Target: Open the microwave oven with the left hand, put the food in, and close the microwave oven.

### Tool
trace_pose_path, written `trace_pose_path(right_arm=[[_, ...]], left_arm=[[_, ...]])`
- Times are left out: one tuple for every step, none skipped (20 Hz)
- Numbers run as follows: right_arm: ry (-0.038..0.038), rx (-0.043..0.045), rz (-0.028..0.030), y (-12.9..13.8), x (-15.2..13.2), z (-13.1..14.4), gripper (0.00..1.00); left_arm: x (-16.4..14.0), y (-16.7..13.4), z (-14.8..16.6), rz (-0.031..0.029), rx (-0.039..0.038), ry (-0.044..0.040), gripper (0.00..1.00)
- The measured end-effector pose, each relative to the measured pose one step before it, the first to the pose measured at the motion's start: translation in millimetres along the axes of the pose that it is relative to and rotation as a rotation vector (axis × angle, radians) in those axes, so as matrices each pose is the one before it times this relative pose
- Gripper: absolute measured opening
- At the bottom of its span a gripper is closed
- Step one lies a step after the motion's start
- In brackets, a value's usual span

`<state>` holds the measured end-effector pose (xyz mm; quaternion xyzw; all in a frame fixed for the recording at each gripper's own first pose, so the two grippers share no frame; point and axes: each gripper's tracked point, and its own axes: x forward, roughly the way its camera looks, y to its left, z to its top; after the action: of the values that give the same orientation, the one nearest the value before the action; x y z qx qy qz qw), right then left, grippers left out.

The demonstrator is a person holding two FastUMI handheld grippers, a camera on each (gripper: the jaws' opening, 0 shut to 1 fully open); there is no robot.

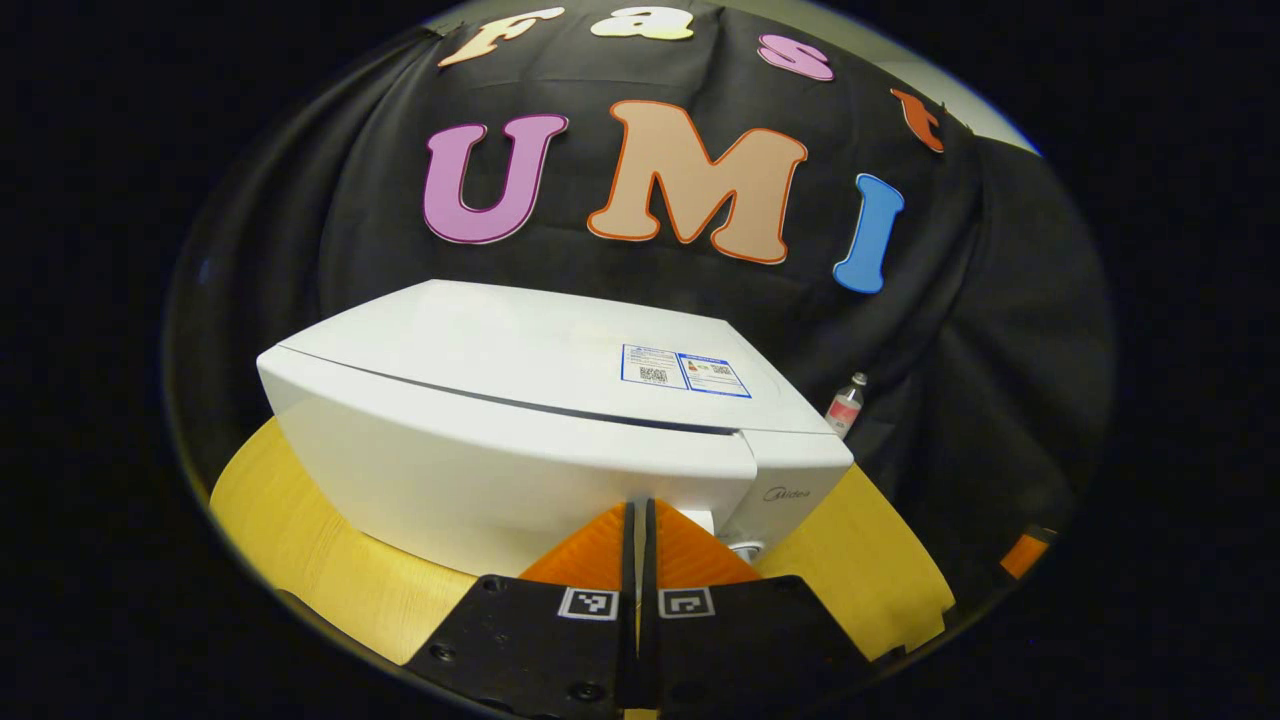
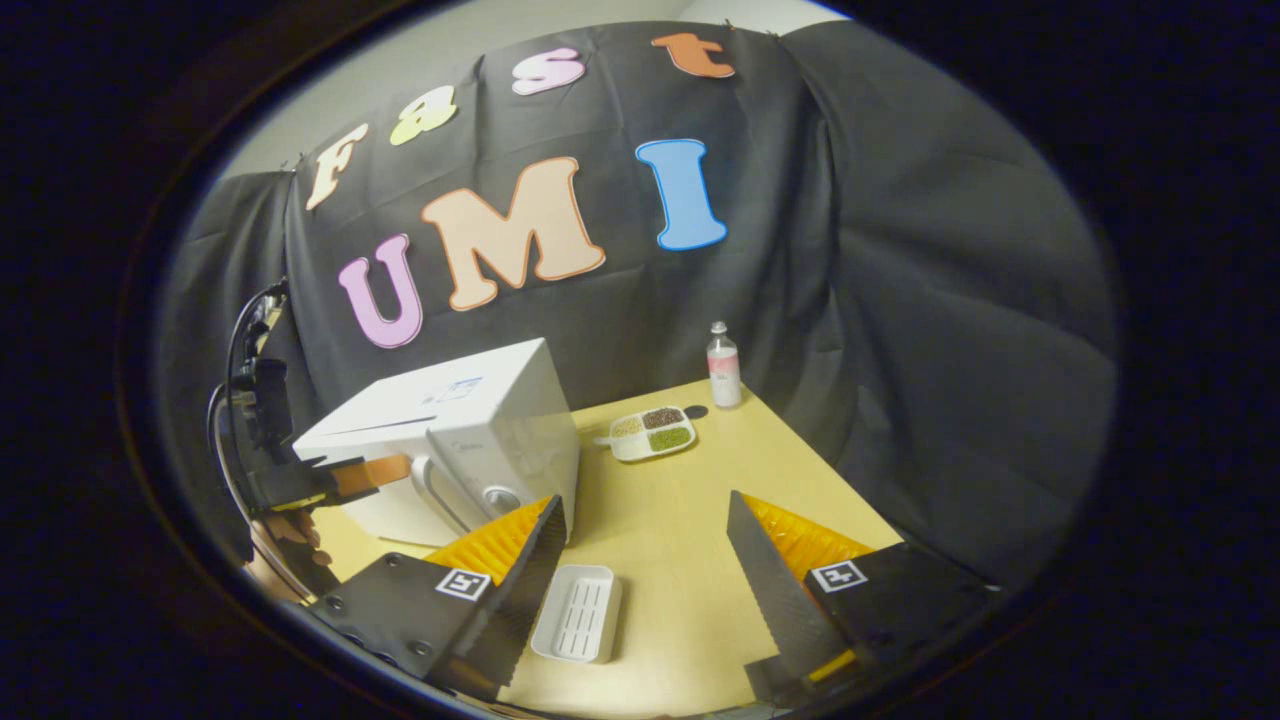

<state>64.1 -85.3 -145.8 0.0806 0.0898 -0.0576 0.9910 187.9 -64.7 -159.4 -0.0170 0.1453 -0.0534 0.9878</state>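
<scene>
The white microwave (image 1: 520,420) stands on the wooden table with its door closed. My left gripper (image 1: 640,508) is shut with nothing between its fingers, its tips close in front of the door near the handle side. In the right gripper view the microwave (image 2: 470,420) sits at the left, its curved handle (image 2: 438,497) facing forward, and the left gripper (image 2: 385,470) hovers by the door, held by a hand (image 2: 290,535). A white divided plate of food (image 2: 655,432) lies behind on the table. My right gripper (image 2: 650,555) is open above the table.
A small bottle (image 2: 723,365) stands at the table's back edge, also visible beside the microwave as the bottle (image 1: 845,405). An empty white ridged tray (image 2: 578,612) lies on the table (image 2: 680,500) below my right gripper's left finger. Black cloth walls surround the table.
</scene>
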Motion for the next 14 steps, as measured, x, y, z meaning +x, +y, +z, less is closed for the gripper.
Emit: trace_pose_path(right_arm=[[0.00001,0.00063,0.00218,1.11,0.04,-0.53,0.99],[0.00176,-0.00163,0.00225,1.12,-0.47,-0.83,0.99],[0.00191,-0.00495,0.00004,-0.25,0.52,0.06,0.99],[0.00158,-0.00354,0.00081,-0.06,0.02,-0.45,0.99],[0.00042,-0.00241,0.00037,0.51,-0.97,0.72,0.99],[0.00027,-0.00191,0.001,0.26,-0.37,-0.13,0.99],[0.00118,0.00047,0.0053,1.86,-1.45,-0.33,0.99],[0.00155,-0.00054,0.00458,1.19,-1.02,-0.62,0.99],[0.00034,0.00003,0.00449,0.39,-0.3,-0.19,0.99],[-0.00061,0.00371,0.00393,1.18,-0.09,0.26,0.99],[0.00109,0.00087,0.00065,0.13,-0.24,-0.31,0.99],[0.00089,-0.00253,-0.00467,-1.11,1.06,-0.07,0.99],[0.00579,-0.00888,-0.00209,0.05,0.07,-0.96,0.99],[0.00553,-0.0123,-0.00274,0.33,0.08,-2.3,0.91]], left_arm=[[1.92,1.0,3.72,-0.0019,-0.00749,-0.01418,0.02],[2.91,5.55,10.73,0.01829,0.00495,-0.02551,0.0],[-0.45,-1.87,-5.23,-0.00212,-0.03715,0.01713,0.0],[0.22,-1.82,0.55,-0.00949,-0.01807,-0.00335,0.0],[-0.64,1.63,1.39,-0.01042,-0.00066,-0.00512,0.02],[-0.02,-0.08,-0.28,-0.00631,0.0009,0.00304,0.0],[-0.6,0.07,-0.58,-0.00097,0.00418,0.00183,0.0],[-0.38,0.19,0.7,0.00254,-0.00059,-0.00004,0.0],[0.45,-0.52,-1.06,0.00385,-0.00289,-0.00095,0.0],[-0.62,-0.36,1.09,0.00311,-0.00354,-0.00382,0.0],[-0.6,-0.75,1.17,-0.00053,0.00243,-0.00449,0.0],[-1.57,-0.91,2.09,-0.00155,0.00832,-0.00449,0.0],[-3.81,-0.67,0.85,-0.00071,0.01344,-0.00151,0.0],[-5.81,-1.04,1.29,-0.00103,0.01263,-0.00314,0.0]])
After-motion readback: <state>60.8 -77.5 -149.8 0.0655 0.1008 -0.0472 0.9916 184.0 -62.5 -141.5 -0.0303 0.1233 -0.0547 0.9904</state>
